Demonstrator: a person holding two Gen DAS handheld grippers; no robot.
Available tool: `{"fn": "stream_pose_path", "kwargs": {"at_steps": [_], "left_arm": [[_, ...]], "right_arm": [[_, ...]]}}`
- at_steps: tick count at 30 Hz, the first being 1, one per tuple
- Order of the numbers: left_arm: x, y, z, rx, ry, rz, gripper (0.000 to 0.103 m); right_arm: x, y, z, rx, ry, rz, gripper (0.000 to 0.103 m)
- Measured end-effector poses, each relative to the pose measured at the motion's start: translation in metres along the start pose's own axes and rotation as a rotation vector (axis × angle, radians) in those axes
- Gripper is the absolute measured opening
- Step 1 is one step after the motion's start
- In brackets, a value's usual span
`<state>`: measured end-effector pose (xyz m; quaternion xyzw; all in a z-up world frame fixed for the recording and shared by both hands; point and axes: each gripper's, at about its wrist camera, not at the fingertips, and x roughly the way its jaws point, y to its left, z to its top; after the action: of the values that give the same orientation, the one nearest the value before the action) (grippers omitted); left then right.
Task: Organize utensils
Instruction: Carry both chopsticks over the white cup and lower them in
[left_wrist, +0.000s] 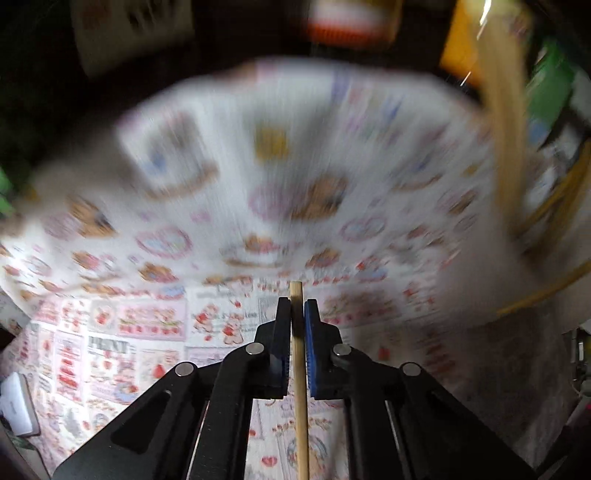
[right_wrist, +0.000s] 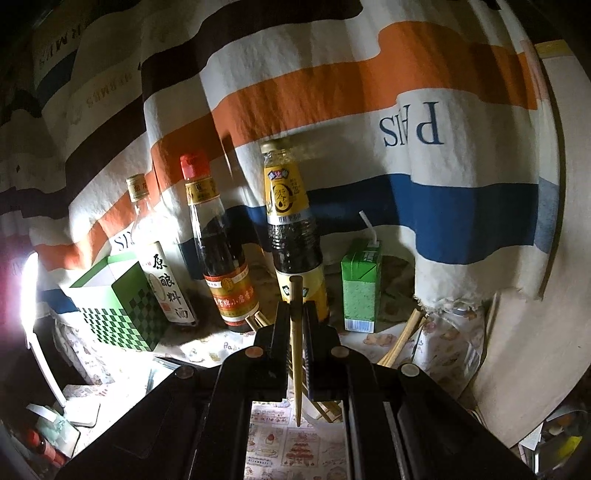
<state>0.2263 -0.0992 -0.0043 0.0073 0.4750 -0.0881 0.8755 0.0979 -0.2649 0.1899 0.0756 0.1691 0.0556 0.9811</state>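
Note:
In the left wrist view my left gripper is shut on a pale wooden chopstick; the stick runs upright between the black pads, its blunt end poking out past the fingertips, over a blurred patterned tablecloth. In the right wrist view my right gripper is shut on another wooden chopstick, whose thick end sticks out beyond the tips and whose pointed end hangs down toward the camera. More wooden chopsticks lie on the table to the right of it, and a couple of ends show by the bottles.
Three sauce bottles stand ahead of the right gripper, with a green checkered box to the left and a green drink carton with a straw to the right. A striped cloth hangs behind. A blurred yellowish object sits at upper right.

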Motion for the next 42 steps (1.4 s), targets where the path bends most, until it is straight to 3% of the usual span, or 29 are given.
{"fn": "stream_pose_path", "kwargs": {"at_steps": [5, 12, 15, 18, 24, 34, 36, 39, 42], "left_arm": [[-0.067, -0.004, 0.004, -0.005, -0.134, -0.07, 0.006], [-0.169, 0.0, -0.007, -0.02, -0.425, -0.073, 0.006], [-0.197, 0.009, -0.015, -0.036, -0.505, -0.092, 0.006], [-0.223, 0.016, -0.017, -0.041, -0.575, -0.066, 0.006], [-0.252, 0.03, -0.025, -0.023, -0.612, -0.086, 0.006], [-0.257, 0.005, -0.028, -0.002, -0.649, -0.106, 0.006], [-0.258, -0.001, -0.026, 0.001, -0.677, -0.148, 0.006], [-0.262, -0.009, -0.026, -0.013, -0.778, -0.22, 0.006], [-0.259, -0.015, -0.017, -0.026, -0.793, -0.3, 0.006]], "right_arm": [[-0.01, 0.001, 0.002, -0.003, -0.023, 0.009, 0.008], [-0.028, -0.001, 0.005, 0.006, -0.062, 0.02, 0.008], [-0.035, -0.004, 0.006, 0.019, -0.077, 0.022, 0.008], [-0.039, -0.006, 0.007, 0.028, -0.091, 0.021, 0.008], [-0.043, -0.01, 0.009, 0.039, -0.102, 0.015, 0.008], [-0.043, -0.022, 0.011, 0.049, -0.097, -0.006, 0.008], [-0.039, -0.031, 0.012, 0.084, -0.089, 0.009, 0.008], [-0.038, -0.042, 0.014, 0.123, -0.081, 0.032, 0.008], [-0.045, -0.048, 0.015, 0.138, -0.124, 0.04, 0.008]]}}
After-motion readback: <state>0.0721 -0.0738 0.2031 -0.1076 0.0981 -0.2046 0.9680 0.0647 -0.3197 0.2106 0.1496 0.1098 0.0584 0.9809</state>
